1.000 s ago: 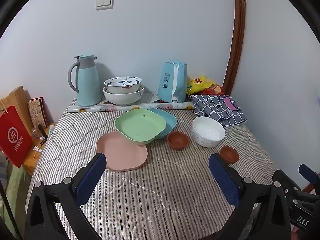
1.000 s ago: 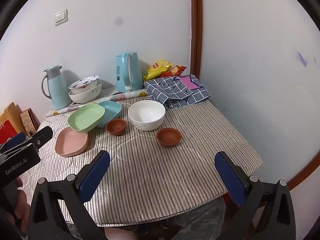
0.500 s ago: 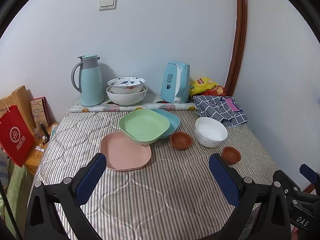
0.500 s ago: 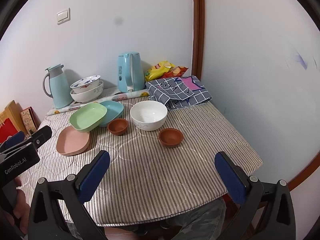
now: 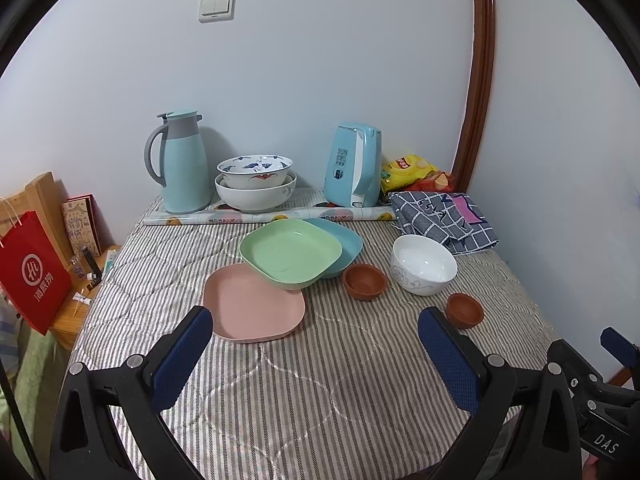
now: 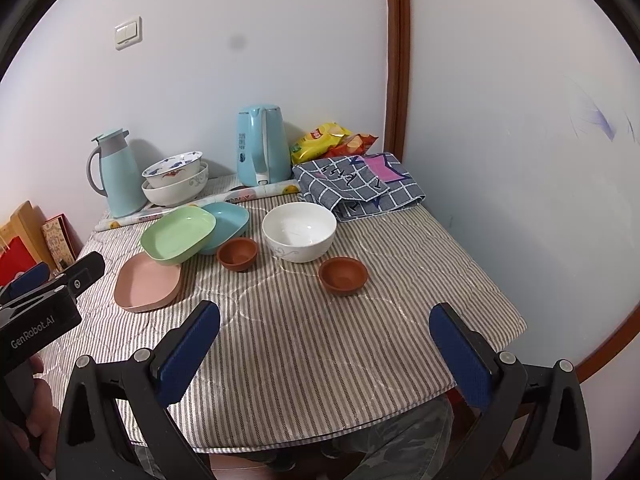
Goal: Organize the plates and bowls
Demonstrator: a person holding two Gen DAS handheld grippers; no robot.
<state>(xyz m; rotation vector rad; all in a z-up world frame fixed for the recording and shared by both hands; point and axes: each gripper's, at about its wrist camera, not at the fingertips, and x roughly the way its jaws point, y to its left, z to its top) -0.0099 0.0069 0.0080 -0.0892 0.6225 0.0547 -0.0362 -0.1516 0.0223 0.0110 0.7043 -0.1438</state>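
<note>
Hovering above the striped desk (image 5: 320,392), the left gripper (image 5: 316,344) and right gripper (image 6: 324,340) both gape wide, holding nothing. Beyond them lie a pink plate (image 5: 254,306), a green plate (image 5: 290,254) overlapping a blue plate (image 5: 342,238), a white bowl (image 6: 299,231) and two brown bowls (image 6: 343,275).

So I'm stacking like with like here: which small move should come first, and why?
Probably ease the left gripper forward to the green plate. It sits tilted across the pink plate and blue plate, so neither can be stacked until it is lifted. Both grippers are open and empty.
</note>
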